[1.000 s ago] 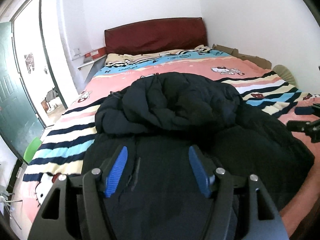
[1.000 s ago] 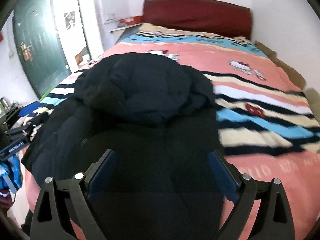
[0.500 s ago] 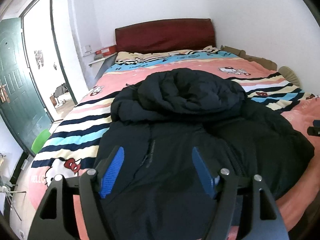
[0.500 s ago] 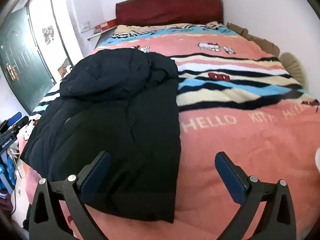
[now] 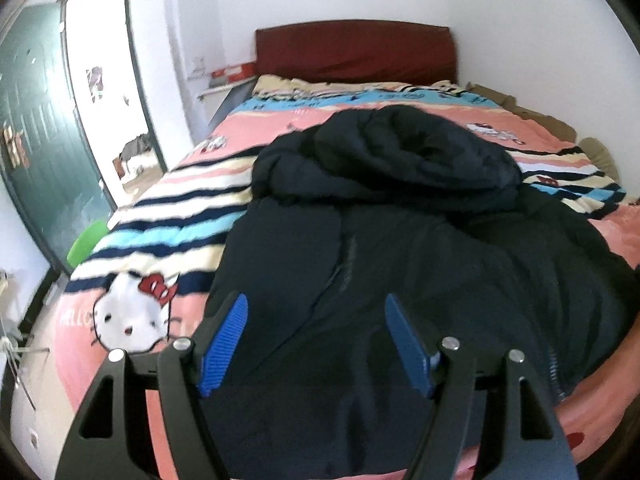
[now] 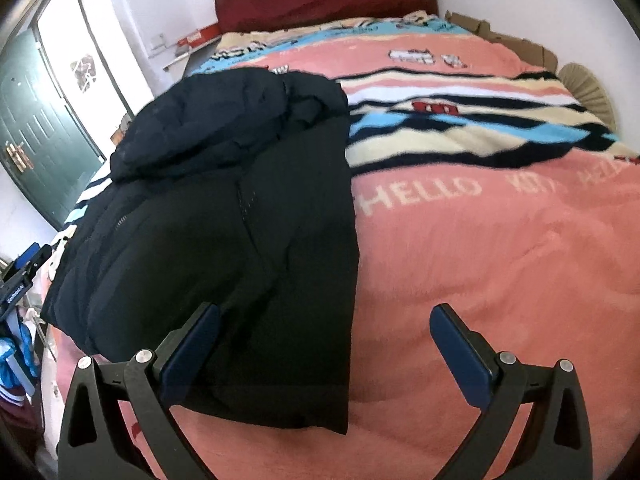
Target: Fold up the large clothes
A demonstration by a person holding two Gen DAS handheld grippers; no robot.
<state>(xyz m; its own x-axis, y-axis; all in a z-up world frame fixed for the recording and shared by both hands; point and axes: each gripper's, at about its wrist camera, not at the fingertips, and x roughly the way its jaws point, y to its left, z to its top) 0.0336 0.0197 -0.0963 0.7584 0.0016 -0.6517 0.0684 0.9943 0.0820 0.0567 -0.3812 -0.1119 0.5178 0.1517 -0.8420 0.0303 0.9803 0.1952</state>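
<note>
Bed (image 6: pixel 500 240) carries jacket (image 5: pixel 400 248), ahead of left claw (image 5: pixel 316 336), left of right claw (image 6: pixel 324 344). Both released, empty. Step: between folds. Next: grasp hem, fold toward hood.

We list the coat (image 5: pixel 420 248): black quilted cloth, matt, puffy. Blanket (image 6: pixel 500 240): fuzzy fleece, printed, soft nap. Headboard (image 5: pixel 356 50): dark red, dull, looks like upholstery. Left gripper (image 5: pixel 316 340): matt black plastic frame, bright metal screws, ribbed blue pads (image 5: pixel 222 346). Right gripper (image 6: pixel 326 354): same frame, smooth dark blue pads (image 6: pixel 460 356). Door (image 6: pixel 36 140): green, slight sheen.
</note>
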